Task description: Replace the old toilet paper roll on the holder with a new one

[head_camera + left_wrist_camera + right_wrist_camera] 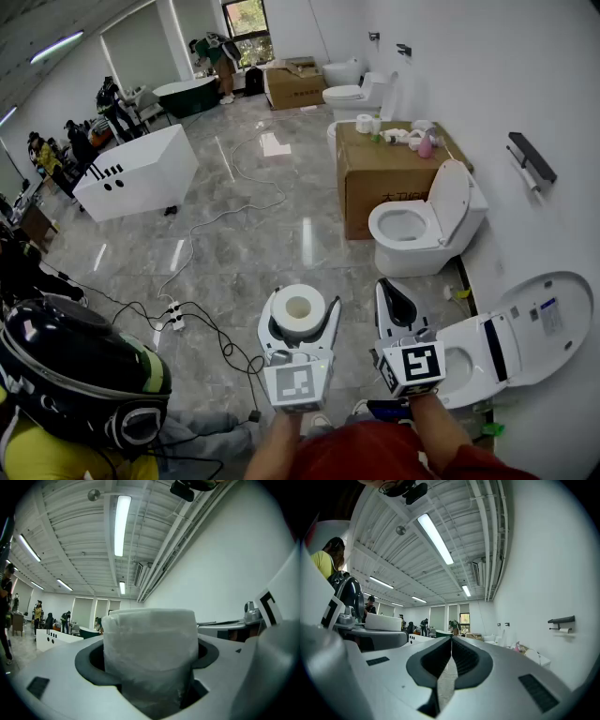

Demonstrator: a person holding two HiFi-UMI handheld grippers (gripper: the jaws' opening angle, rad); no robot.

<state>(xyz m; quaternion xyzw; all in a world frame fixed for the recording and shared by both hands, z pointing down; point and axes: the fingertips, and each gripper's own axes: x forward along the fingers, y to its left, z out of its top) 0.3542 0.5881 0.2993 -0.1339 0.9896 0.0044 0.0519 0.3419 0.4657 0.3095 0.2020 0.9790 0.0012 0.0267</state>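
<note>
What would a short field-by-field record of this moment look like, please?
Left gripper: shut on the new toilet paper roll, which stands on end between the jaws
Right gripper: shut, empty
Holder: on the wall to the right, with a small roll hanging under it
Task stage: new roll in hand, swap not yet begun
Nearby: toilet with lid up, beside the right gripper

Head view steeply down, gripper views level, seemingly sharing far windows (pixel 464 618)

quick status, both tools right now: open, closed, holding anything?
left tool: closed on the toilet paper roll.
right tool: closed, nothing between the jaws.
</note>
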